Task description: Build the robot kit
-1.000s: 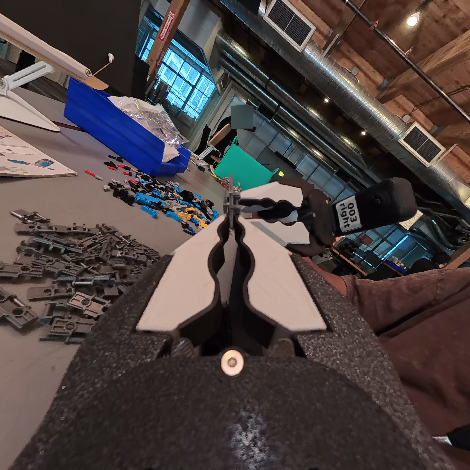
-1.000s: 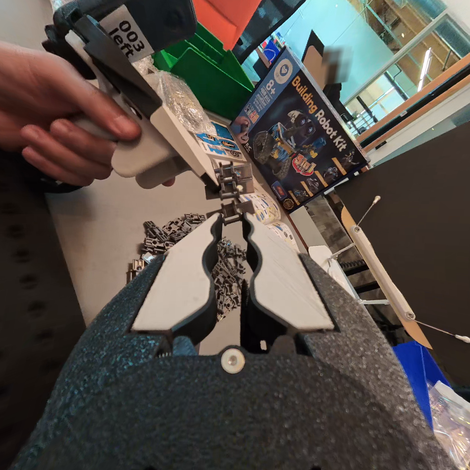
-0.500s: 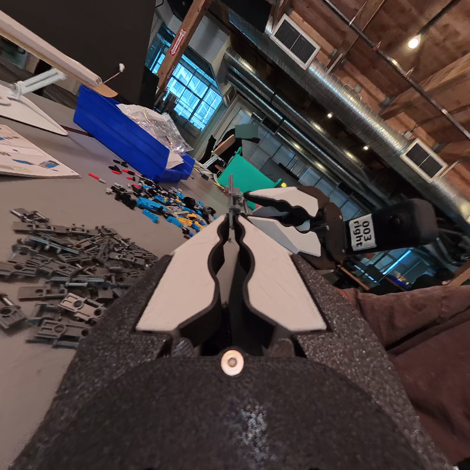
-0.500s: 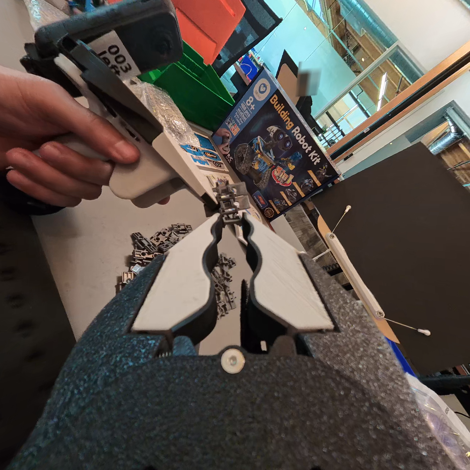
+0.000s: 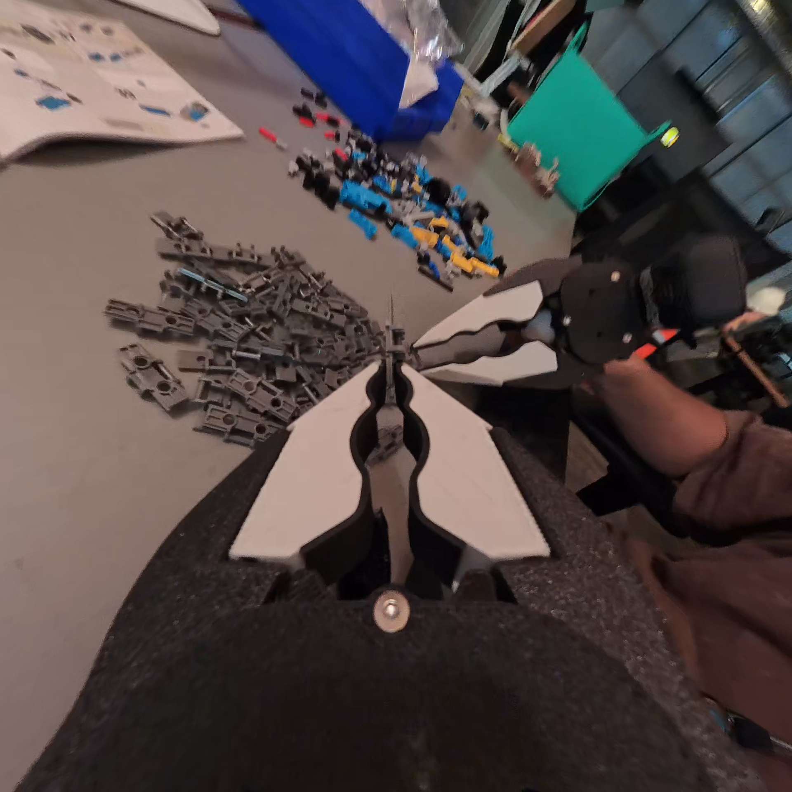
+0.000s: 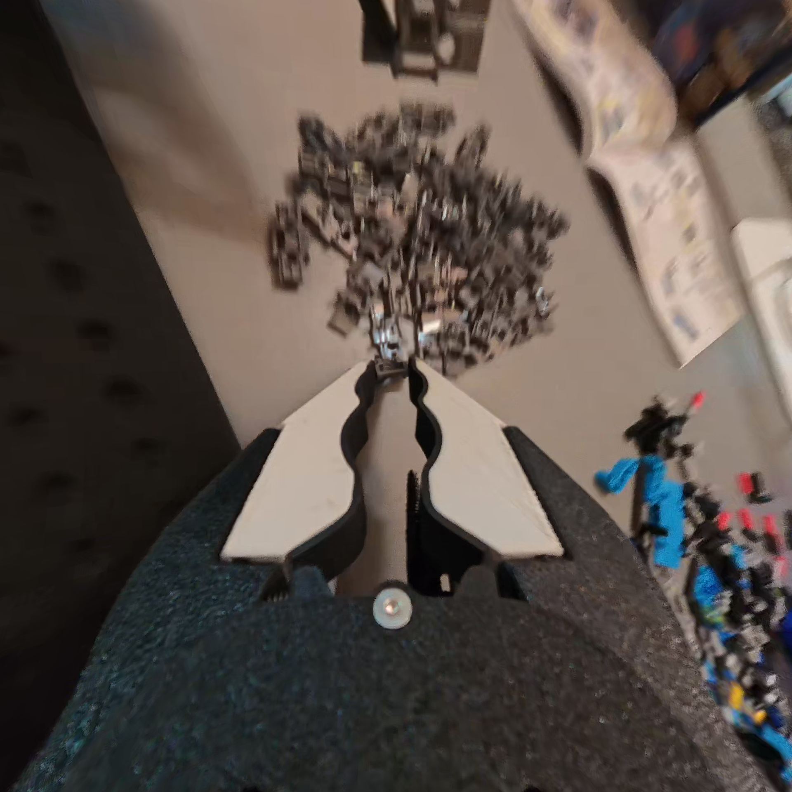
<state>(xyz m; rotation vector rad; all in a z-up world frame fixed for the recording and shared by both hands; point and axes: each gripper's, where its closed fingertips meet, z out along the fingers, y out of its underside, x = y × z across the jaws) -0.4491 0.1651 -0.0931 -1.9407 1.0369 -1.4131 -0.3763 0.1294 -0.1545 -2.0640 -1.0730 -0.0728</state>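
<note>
In the left wrist view, the left gripper [image 5: 392,370] had its fingers pressed together on a small grey link piece [image 5: 393,343], which stood edge-on above the tips. The right gripper [image 5: 413,358] came in from the right with its tips against the same piece, so the part was apparently braced from two sides. Both were above the pile of grey links [image 5: 253,343] on the grey table [image 5: 85,471], with coloured parts [image 5: 411,214], an instruction booklet [image 5: 85,81] and a blue bin [image 5: 355,64] farther off. In the right wrist view, heavily blurred, the right gripper [image 6: 390,366] had its fingers narrowed onto a small grey piece [image 6: 389,364] at the tips, over the blurred pile [image 6: 420,240]; coloured parts [image 6: 668,505] lay at right.
</note>
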